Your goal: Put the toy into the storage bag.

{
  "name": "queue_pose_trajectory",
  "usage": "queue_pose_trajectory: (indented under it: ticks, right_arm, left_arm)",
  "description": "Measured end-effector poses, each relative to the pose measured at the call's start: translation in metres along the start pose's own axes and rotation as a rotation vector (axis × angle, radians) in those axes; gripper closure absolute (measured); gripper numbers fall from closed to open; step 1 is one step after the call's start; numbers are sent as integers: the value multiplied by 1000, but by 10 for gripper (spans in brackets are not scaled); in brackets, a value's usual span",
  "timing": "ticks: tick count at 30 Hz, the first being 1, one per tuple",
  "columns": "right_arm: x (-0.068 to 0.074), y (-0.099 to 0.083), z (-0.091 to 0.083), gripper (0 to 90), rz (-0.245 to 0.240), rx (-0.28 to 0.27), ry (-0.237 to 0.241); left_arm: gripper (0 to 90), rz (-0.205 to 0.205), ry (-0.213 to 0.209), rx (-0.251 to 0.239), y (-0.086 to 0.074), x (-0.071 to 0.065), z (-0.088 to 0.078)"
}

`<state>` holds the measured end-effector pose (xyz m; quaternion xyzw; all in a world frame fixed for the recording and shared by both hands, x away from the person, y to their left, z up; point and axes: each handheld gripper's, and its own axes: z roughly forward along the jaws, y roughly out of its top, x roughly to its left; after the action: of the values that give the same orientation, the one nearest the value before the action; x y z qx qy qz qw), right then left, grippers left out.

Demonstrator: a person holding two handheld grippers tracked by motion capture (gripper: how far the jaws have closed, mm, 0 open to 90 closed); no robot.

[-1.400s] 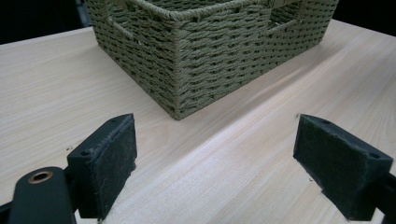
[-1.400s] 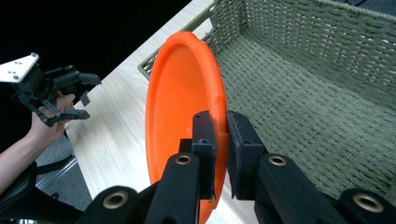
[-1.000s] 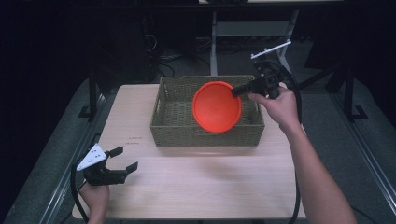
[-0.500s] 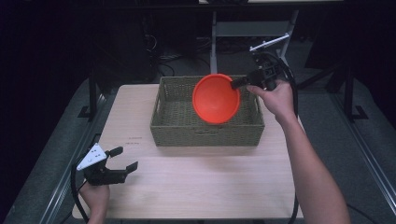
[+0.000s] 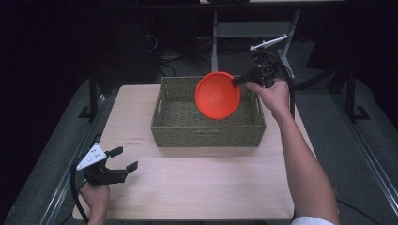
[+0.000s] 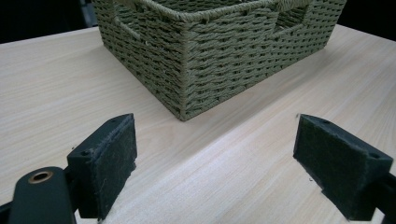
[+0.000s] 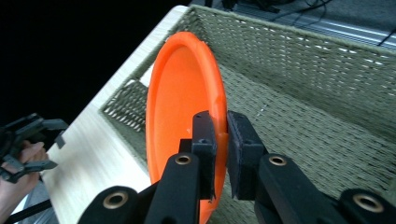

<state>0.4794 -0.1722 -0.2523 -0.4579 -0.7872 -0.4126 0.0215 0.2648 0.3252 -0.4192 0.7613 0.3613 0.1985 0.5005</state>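
Since the earlier frame, the orange plate had risen, clamped by its rim in the right gripper above the woven basket (tilted on edge). The left gripper rested gaping on the table.

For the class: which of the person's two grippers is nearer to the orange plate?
Right. The right gripper is shut on the orange plate at its rim, above the basket. The left gripper rests open at the table's near left corner.
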Motion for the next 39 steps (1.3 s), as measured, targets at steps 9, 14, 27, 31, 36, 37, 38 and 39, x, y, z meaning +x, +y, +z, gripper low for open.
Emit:
queue_pose_trajectory:
  ticks: [9,14,27,31,36,37,38,39]
  right_arm:
    - [-4,6,4,821,9,-5,-26]
    - [-8,9,10,821,24,-10,-43]
    - [-21,8,22,821,74,8,-86]
    - [-26,6,26,821,92,10,-90]
    - [-28,4,32,821,91,24,-96]
    - [-29,3,34,821,100,29,-98]
    - [-29,3,35,820,100,30,-98]
    - [-29,3,35,820,100,30,-98]
  left_arm:
    - [126,1,0,1,0,0,0]
    - [127,2,-1,-1,0,0,0]
    - [126,4,-2,-2,0,0,0]
    - [127,5,-1,-2,0,0,0]
    - [126,3,-3,-1,0,0,0]
    - [126,7,-3,-4,1,0,0]
    - [126,7,-3,-4,1,0,0]
    - [126,6,-2,-5,1,0,0]
